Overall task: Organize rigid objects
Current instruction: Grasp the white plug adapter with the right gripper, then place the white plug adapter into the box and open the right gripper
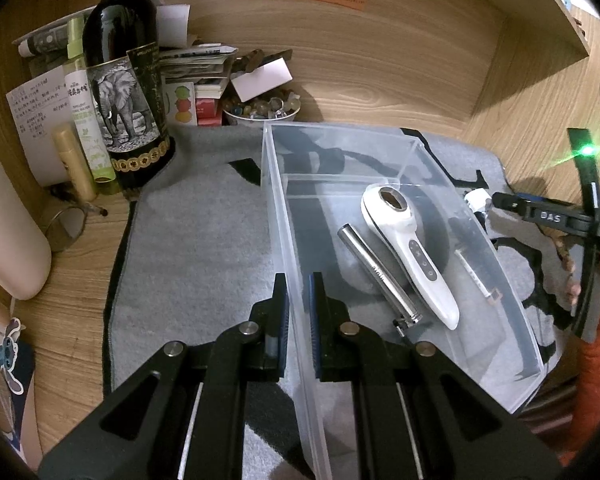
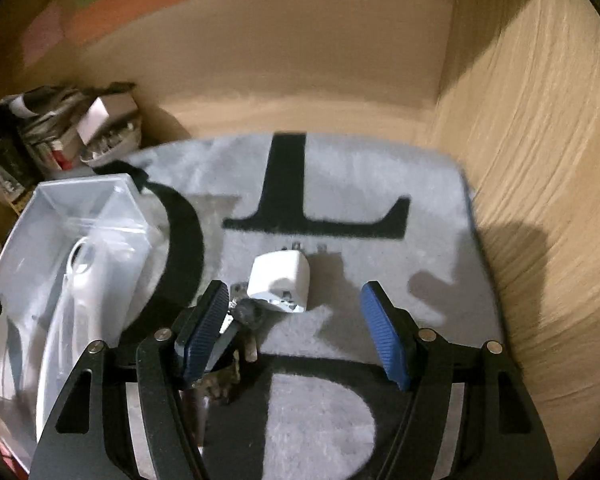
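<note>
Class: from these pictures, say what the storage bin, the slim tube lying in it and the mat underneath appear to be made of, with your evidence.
Storage bin: probably clear plastic; the mat shows through its walls.
Slim tube: looks like polished metal; silvery with bright highlights.
Mat: seemingly fabric; grey, fuzzy, matte pile.

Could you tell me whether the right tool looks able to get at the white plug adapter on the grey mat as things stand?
Probably yes. The right tool is open, and the white plug adapter lies on the grey mat just ahead of its tips with nothing over it. Only a small dark cluttered item beside its left side crowds it.
</note>
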